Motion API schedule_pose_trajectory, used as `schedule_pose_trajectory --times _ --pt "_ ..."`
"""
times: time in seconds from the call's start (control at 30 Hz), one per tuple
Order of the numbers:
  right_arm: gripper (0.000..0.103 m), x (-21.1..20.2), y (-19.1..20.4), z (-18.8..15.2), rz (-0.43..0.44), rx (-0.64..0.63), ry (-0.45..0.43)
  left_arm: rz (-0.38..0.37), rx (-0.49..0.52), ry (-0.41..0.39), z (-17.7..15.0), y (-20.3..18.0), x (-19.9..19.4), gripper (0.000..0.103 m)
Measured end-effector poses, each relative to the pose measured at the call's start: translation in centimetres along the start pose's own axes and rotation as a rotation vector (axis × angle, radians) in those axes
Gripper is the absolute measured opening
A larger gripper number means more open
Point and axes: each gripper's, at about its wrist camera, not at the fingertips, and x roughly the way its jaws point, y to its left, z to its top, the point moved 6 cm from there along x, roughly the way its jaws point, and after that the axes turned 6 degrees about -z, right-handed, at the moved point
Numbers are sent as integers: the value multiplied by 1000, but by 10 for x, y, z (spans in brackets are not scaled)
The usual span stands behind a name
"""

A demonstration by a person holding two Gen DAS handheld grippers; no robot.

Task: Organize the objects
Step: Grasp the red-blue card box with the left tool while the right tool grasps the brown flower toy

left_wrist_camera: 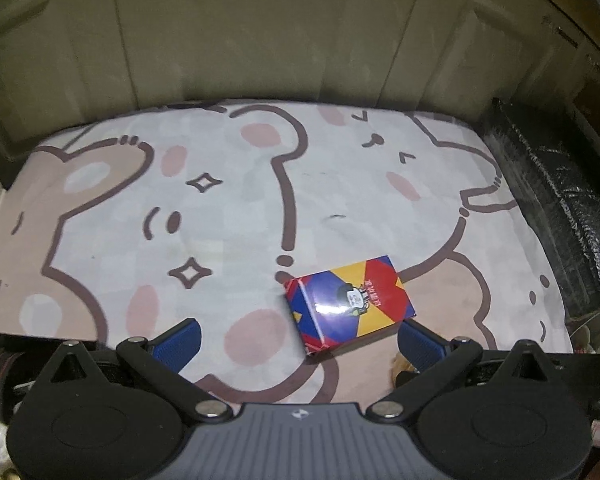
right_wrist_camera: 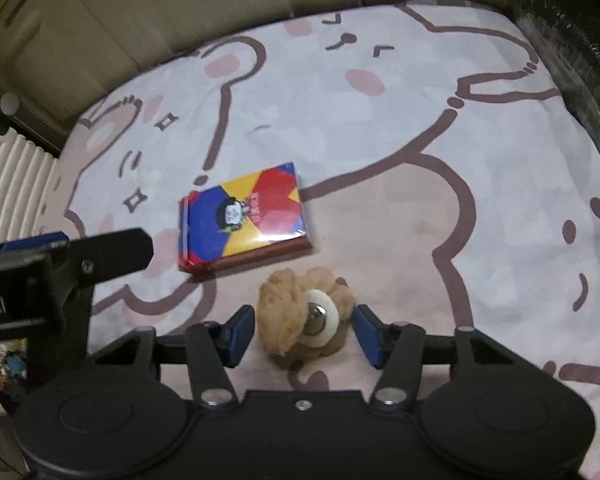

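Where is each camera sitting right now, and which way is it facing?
Left wrist: on the left gripper, looking steeply down at the card box on the cartoon mat; own blue fingers show, spread wide.
Right wrist: on the right gripper, looking down at the fluffy toy between its fingers; left gripper intrudes.
Shared: box, mat.

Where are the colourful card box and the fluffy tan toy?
Colourful rectangular card box (right_wrist_camera: 242, 216): right wrist view, middle of its top face.
Fluffy tan plush toy (right_wrist_camera: 278, 316): right wrist view, its furry left side.
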Motion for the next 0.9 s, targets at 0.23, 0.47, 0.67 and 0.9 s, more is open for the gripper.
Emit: schedule_pose_trajectory --times 0.23,0.47,0.67,0.9 --pt "38 2 -4 1 -4 -35 -8 -25 -21 31 1 -7 26 103" --pt "32 -4 -16 1 -9 -29 -17 -48 -62 40 4 -15 49 103" --pt "28 -17 -30 4 -30 6 -52 -40 -65 40 3 -23 69 103" --pt "28 -28 -50 11 -59 57 -101 -25 -36 55 1 -33 87 103"
